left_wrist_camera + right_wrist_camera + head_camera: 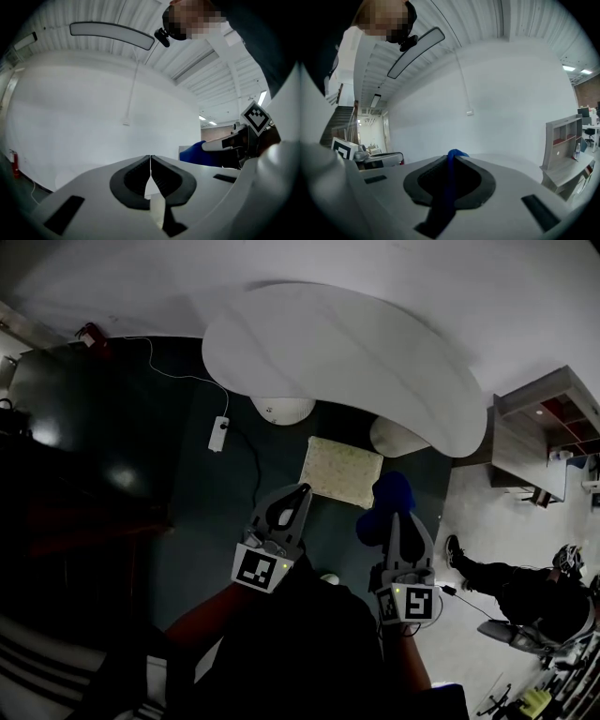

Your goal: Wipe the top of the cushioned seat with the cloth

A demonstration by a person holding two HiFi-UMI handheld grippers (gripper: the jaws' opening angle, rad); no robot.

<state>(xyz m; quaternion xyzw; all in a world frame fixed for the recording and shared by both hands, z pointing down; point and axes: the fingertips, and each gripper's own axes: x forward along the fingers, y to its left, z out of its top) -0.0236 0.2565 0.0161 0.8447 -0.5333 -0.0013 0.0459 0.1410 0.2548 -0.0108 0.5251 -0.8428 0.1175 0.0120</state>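
Right gripper point(401, 521) has its jaws pressed together on the blue cloth point(386, 495), which bunches out beyond the tips; in the right gripper view the cloth point(449, 187) runs as a thin strip between the jaws. Left gripper point(300, 493) has its jaws closed tip to tip with nothing between them. From the head view, the cream cushioned seat point(342, 472) lies on the dark floor point(206, 521), at 11 o'clock from the cloth and at 1 o'clock from the left gripper, with a white curved table point(347, 362) at its 12 o'clock

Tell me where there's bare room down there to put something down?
The top of the cushioned seat is bare. So is the dark carpet left of it, below the power strip. It is crowded behind the seat, where two white bases sit under the white table.
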